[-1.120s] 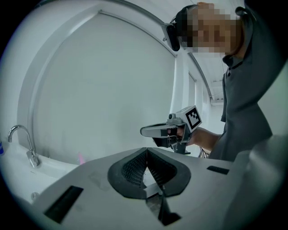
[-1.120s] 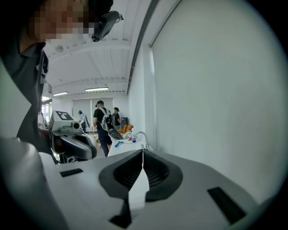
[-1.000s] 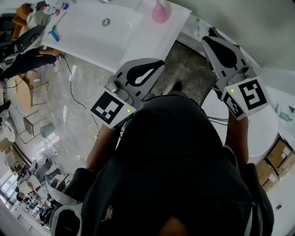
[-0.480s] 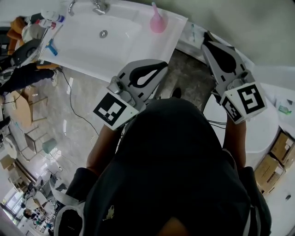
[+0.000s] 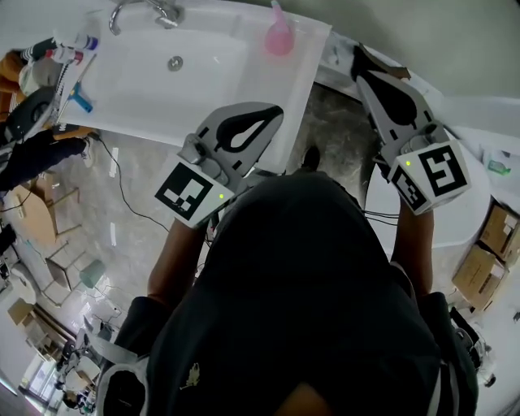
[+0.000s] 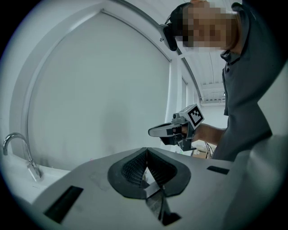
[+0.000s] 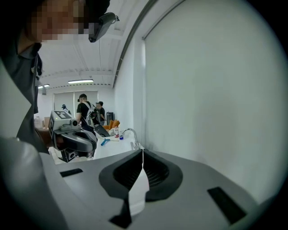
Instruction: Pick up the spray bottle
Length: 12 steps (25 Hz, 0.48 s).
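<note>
A pink spray bottle (image 5: 279, 36) with a thin top stands on the right end of the white sink counter (image 5: 244, 77) in the head view. My left gripper (image 5: 279, 110) hangs in front of the counter's near edge, below the bottle and apart from it, with its jaws shut and nothing between them. My right gripper (image 5: 357, 54) is held to the right of the bottle, past the counter's end, also shut and empty. The bottle does not show in either gripper view. The left gripper (image 6: 146, 149) view shows the right gripper (image 6: 155, 131). The right gripper (image 7: 142, 150) view shows the left gripper's body (image 7: 72, 137).
A chrome faucet (image 5: 138, 10) stands at the back of the basin. A blue tool (image 5: 80, 99) and small bottles (image 5: 69, 49) lie at the counter's left end. A round white fixture (image 5: 459, 227) and cardboard boxes (image 5: 487, 256) are on the right. People (image 7: 90, 112) stand far off.
The sink counter has slid down and left in the head view as I moved toward it. My left gripper has drifted left, and both stay shut and empty.
</note>
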Available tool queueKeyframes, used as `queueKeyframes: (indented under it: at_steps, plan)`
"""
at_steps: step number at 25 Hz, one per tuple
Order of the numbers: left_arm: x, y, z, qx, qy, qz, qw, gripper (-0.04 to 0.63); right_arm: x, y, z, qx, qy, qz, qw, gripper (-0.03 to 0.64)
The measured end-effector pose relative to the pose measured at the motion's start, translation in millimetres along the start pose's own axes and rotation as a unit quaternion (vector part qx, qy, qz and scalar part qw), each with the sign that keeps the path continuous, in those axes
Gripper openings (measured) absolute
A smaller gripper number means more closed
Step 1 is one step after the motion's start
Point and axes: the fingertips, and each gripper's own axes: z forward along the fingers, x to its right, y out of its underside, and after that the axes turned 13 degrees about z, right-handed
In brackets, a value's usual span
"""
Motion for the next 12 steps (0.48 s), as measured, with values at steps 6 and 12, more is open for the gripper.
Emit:
queueKeyframes:
  at_steps: [6,12]
  plan:
    - [-18,8,-28,0.020,-0.003,-0.008,0.9998,0.006,-32,-3,30,-0.013,-0.005,-0.018,1.000,0.009]
    - [-39,9,-38,0.035,0.007,-0.010,0.9993,0.006,-40,-11,53,-0.023,0.002,-0.031,0.999,0.009]
